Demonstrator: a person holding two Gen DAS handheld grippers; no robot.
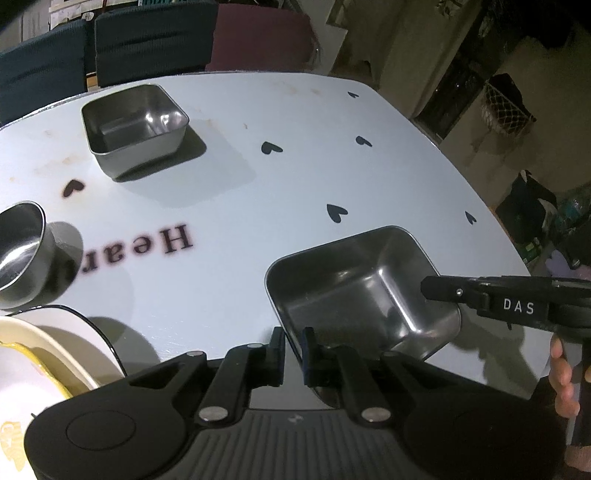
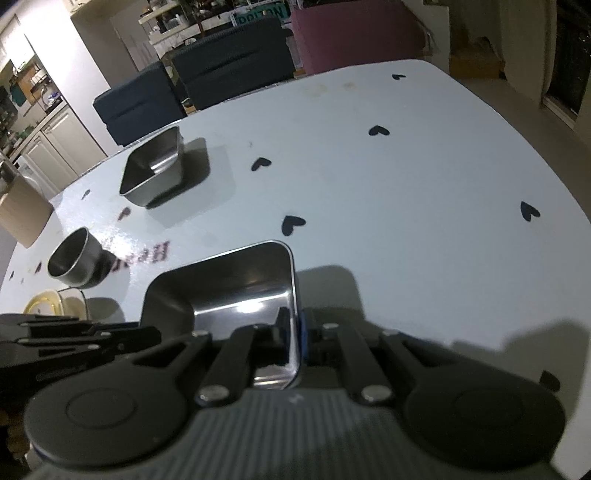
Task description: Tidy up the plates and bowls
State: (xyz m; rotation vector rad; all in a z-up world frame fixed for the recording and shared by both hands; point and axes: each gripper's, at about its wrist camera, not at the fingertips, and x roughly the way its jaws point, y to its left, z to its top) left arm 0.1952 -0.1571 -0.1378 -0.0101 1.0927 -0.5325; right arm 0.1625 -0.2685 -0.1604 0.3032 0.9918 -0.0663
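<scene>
Both pairs of fingers are closed on the same square steel tray (image 1: 364, 291): your right gripper (image 2: 293, 341) pinches the tray's right wall, one finger inside and one outside, while your left gripper (image 1: 293, 349) clamps the rim at the tray's lower left corner in the left wrist view. That tray sits in the lower middle of both frames, over the white tabletop (image 1: 295, 155), which is printed with small black hearts and a dark word that reads upside down. Whether the tray rests on the table or is lifted clear of it, the pictures do not settle.

Count two square steel trays in all. The second tray (image 1: 135, 125) stands by itself toward the upper left of the left wrist frame, well apart from the one you hold. One round steel bowl (image 1: 22, 251) stands at the left edge, beside the printed word. One pale plate with a yellow band (image 1: 40, 354) shows at the lower left corner, just below the bowl; how many plates lie there cannot be told.

From the left wrist view your right gripper reaches in from the right edge, with part of your hand (image 1: 561, 373) on its handle. Three chairs stand beyond the far table edge at the top of the frame: two dark chairs (image 1: 151, 37) and one maroon chair (image 1: 258, 35).
</scene>
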